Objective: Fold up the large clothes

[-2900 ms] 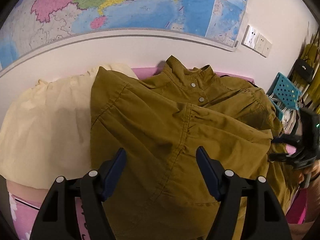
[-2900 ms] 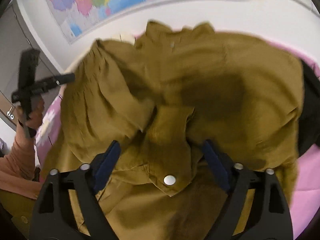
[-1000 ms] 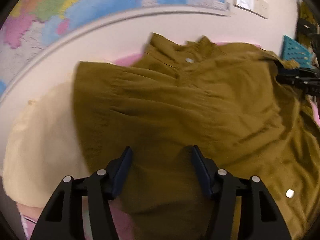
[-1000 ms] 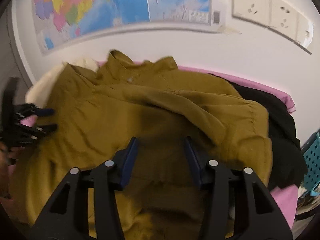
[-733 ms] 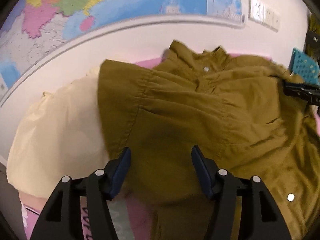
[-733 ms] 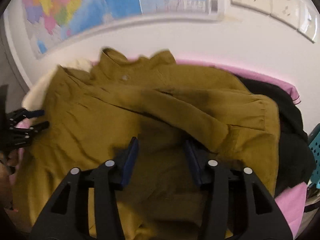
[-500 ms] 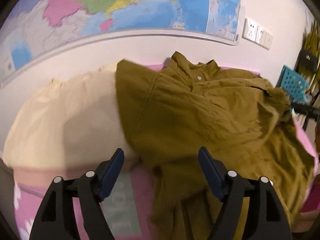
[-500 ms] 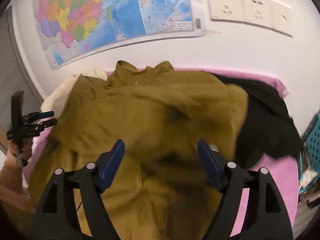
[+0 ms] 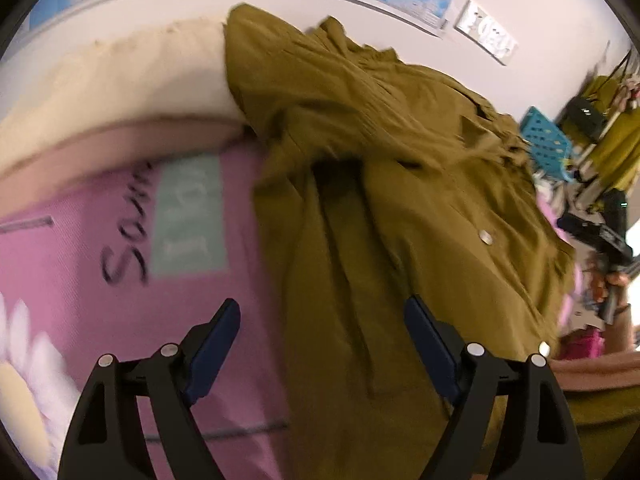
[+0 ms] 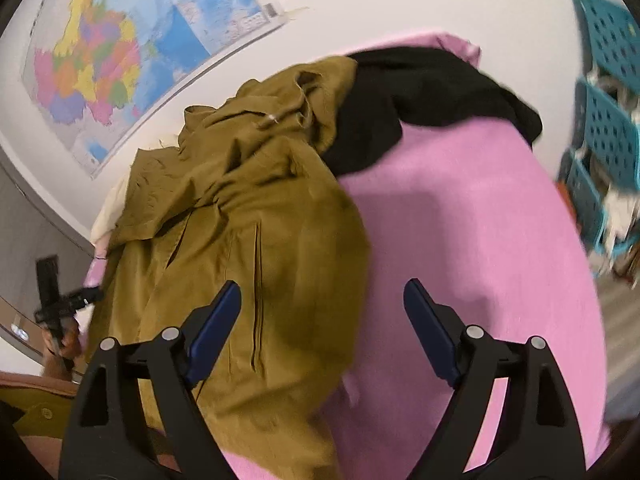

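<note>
The shirt [image 9: 400,184] lies on the pink sheet [image 10: 480,216] of what looks like a bed, against the wall; its sides appear already turned in, leaving a long narrow strip with the collar at the far end and the hem hanging toward the person; I judge the lengthwise folds done and the crosswise ones still to come, the lower half yet to be brought up to the collar.

The left claw [image 9: 322,334] is opening, its blue pads wide apart, one over the sheet and one over the shirt's near edge, nothing pinched; the right claw [image 10: 322,316] is opening too, one pad above the shirt's right edge, the other above bare sheet, gripping nothing.

The shirt is olive woven cloth, matte and limp, creased in long ridges, with pale snap buttons [image 9: 485,237] and dark slit seams; the sheet is smooth, printed with lettering and a daisy; a cream cloth [image 9: 120,92] lies heaped at the shirt's left, a soft black garment [image 10: 420,92] at its right.
</note>
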Demonstrator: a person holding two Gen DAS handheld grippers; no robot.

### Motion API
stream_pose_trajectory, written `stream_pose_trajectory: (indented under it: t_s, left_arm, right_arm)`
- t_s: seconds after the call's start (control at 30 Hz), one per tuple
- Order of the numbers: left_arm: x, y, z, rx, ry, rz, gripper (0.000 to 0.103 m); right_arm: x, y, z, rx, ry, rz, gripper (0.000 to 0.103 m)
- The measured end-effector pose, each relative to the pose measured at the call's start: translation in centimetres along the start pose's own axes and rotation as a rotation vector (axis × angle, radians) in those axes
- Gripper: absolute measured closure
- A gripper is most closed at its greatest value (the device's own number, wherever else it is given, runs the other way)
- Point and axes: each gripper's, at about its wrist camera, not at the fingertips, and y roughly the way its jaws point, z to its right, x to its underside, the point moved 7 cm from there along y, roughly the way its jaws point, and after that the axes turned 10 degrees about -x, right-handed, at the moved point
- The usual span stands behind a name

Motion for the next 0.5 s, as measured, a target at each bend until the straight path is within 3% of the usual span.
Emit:
stream_pose_trajectory:
  t_s: [0.13,0.37,0.43,0.47,0.5]
  left_arm:
    - [1.8,-0.4,1.0,0.031,0.013,-0.006,0.019]
    - [4.1,-1.8,2.4,0.187,0.025,-0.034,0.014]
    - [4.7,-2.2,2.9,0.232,0.029,-0.058,0.015]
    - [5.2,-2.6,3.3,0.274,0.025,-0.076,0.017]
    - [5.6,-2.7,3.7,0.308,0.022,-0.085,0.019]
  right_arm:
    - [1.7,-0.3,-0.2,-0.043,0.012,-0.017,0.021]
    - [4.2,0.4,-1.4,-0.096,-0.018,-0.072,0.02]
    - [4.8,0.4,-2.1,-0.169,-0.011,-0.092,0.029]
    - [5.3,0.6,-2.5,-0.207,-0.004,-0.109,0.038]
    - [5.6,0.9,-2.8,-0.216,-0.004,-0.12,0.04]
